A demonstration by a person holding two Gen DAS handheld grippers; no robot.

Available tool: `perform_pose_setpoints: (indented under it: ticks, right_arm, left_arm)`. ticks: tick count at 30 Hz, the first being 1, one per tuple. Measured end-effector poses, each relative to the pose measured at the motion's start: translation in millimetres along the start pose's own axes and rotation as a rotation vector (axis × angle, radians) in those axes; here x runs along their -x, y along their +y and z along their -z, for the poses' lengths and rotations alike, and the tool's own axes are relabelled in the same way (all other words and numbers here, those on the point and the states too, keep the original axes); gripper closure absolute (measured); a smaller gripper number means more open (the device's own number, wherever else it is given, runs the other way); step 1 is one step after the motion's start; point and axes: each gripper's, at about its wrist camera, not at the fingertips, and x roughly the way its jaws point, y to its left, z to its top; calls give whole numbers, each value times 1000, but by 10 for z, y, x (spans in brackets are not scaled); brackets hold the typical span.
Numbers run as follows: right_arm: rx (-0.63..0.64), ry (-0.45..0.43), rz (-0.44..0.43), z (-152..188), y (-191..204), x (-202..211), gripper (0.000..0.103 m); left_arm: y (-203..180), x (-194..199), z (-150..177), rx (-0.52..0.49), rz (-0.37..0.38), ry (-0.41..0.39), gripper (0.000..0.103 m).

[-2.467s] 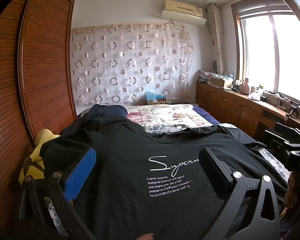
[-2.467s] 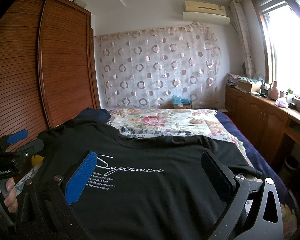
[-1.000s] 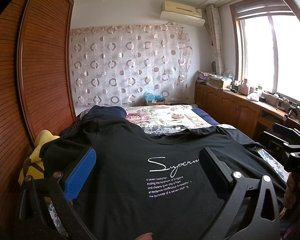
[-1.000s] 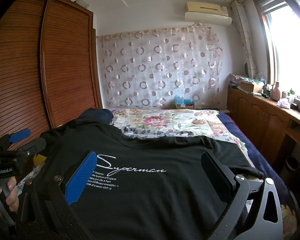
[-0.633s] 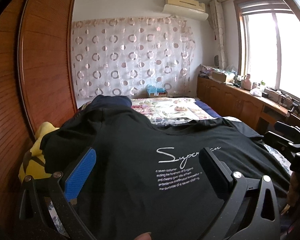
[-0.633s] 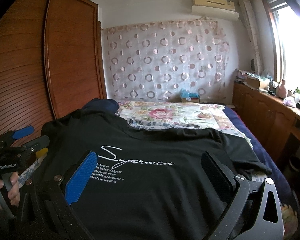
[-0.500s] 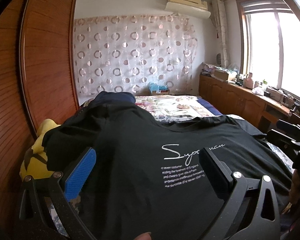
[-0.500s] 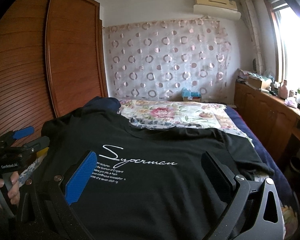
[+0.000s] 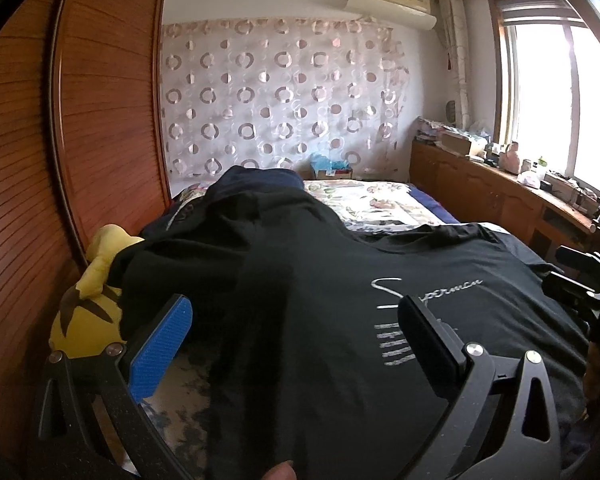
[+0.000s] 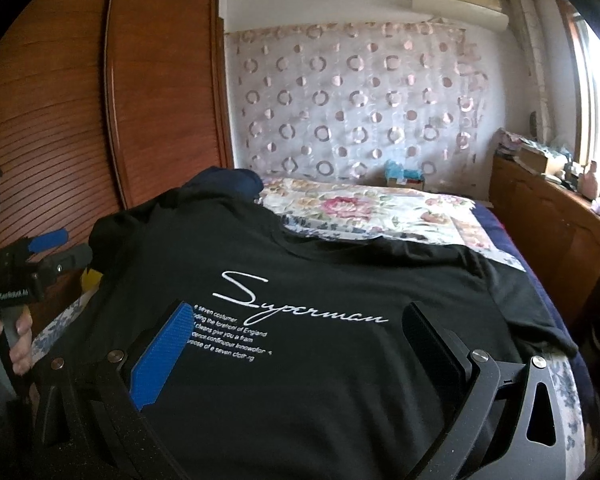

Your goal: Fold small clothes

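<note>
Left wrist view: we hold our left gripper (image 9: 292, 320) and right gripper (image 10: 296, 328) over the black T-shirt (image 10: 320, 288) spread on the bed (image 10: 380, 208), both sets of jaws apart and empty

left gripper (image 9: 296, 320) jaws spread wide, right gripper (image 10: 296, 328) likewise, both empty

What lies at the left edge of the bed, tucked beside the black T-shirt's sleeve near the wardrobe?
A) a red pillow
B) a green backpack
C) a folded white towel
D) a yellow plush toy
D: the left wrist view shows a yellow plush toy with dark markings poking out from under the black T-shirt, against the wooden wardrobe.
</note>
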Motion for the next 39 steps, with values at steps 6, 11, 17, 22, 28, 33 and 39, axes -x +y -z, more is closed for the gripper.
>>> perform_pose_setpoints:
  ticks: [6,11,17,22,28,33,39]
  right_arm:
    - [13,33,-37,-50,-56,-86,0]
    - [40,55,-58,-97,-81,-167,0]
    - [79,77,-88,-161,-69,-260,0]
    - [84,92,-111,-162,-79,-320,0]
    - [91,99,-122,-168,-119,-320,0]
    - [85,98,-116,-176,-110,-340,0]
    - [79,96,-111,-177,-62,-363,0]
  left_arm:
    - [291,-102,7,10,5,8,0]
    - [579,-206,-1,36,-3,22,13]
    - [916,-430,-70,55,-39,54,36]
    - [1217,-628,-211,46,-109,64,43]
    - [1507,-924,-261,45,-127,130,51]
    - [1637,-1098,-206,64,-89,191,55]
    - [1625,-1066,-202,39,-83,206,96]
